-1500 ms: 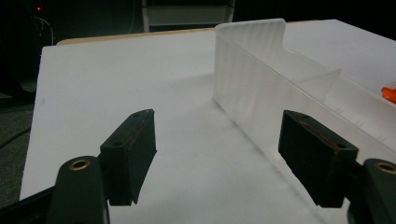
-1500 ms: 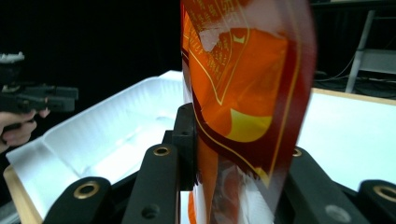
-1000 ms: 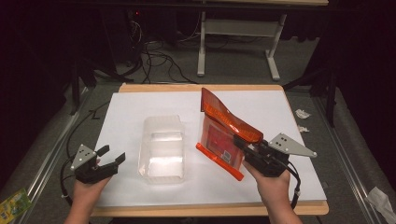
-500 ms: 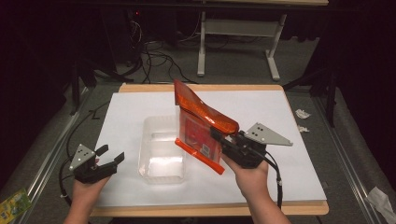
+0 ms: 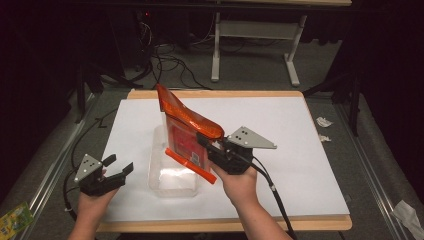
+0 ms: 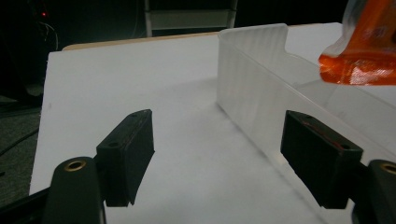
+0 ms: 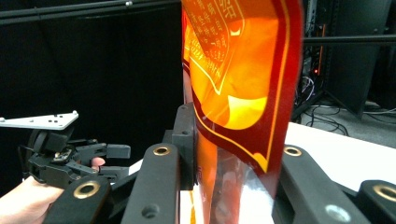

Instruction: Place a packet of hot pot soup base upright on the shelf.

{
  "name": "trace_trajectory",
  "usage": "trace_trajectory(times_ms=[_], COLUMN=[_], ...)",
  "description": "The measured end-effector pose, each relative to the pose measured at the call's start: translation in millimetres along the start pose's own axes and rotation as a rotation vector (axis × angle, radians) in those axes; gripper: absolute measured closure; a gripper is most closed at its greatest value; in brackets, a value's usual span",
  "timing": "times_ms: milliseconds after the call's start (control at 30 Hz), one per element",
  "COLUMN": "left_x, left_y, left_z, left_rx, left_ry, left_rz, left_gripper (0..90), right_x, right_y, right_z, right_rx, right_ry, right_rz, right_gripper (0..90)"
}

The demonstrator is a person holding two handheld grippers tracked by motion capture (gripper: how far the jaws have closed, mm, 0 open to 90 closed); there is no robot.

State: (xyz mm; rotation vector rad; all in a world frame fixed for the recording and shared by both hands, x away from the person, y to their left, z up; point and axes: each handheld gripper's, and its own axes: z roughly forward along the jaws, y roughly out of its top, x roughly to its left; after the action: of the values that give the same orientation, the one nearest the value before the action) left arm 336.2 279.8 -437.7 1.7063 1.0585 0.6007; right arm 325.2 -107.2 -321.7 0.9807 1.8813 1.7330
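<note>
Right claw (image 5: pixel 207 145) is clamped on the edge of an orange snack bag (image 5: pixel 186 131), holding it tilted over a clear plastic tub (image 5: pixel 172 177) near the middle of the white-topped bench (image 5: pixel 300 150). Left claw (image 5: pixel 119 170) stands apart and empty, low over the bench just left of the tub.

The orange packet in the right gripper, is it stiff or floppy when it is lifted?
Likely floppy: the orange packet bends over above the right gripper, its top curling. Probably light, since one edge pinch holds it over the clear container. Its glossy film may slip.
</note>
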Motion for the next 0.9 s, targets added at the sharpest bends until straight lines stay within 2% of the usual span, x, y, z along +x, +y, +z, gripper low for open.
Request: trace_trajectory(times_ms=[267, 600, 733, 900], left_x=[0.6, 0.8, 1.9, 2.7], left_y=[0.2, 0.0, -0.1, -0.2], left_z=[0.3, 1.9, 2.3, 1.3], left_rx=[-0.002, -0.003, -0.001, -0.007], left_ry=[-0.002, -0.003, -0.001, 0.000], left_rz=[-0.005, -0.011, -0.007, -0.011], left_gripper=[26.2, 26.2, 26.2, 26.2], right_x=[9.2, 14.0, 15.8, 16.4], right_y=[-13.1, -27.7, -34.2, -40.2], right_z=[26.6, 52.7, 60.3, 64.5], right_rx=[0.048, 0.071, 0.093, 0.090], right_ry=[0.001, -0.021, -0.034, -0.043], right_rz=[-0.002, 0.005, -0.003, 0.005], right_gripper=[72.8, 72.8, 72.8, 72.8])
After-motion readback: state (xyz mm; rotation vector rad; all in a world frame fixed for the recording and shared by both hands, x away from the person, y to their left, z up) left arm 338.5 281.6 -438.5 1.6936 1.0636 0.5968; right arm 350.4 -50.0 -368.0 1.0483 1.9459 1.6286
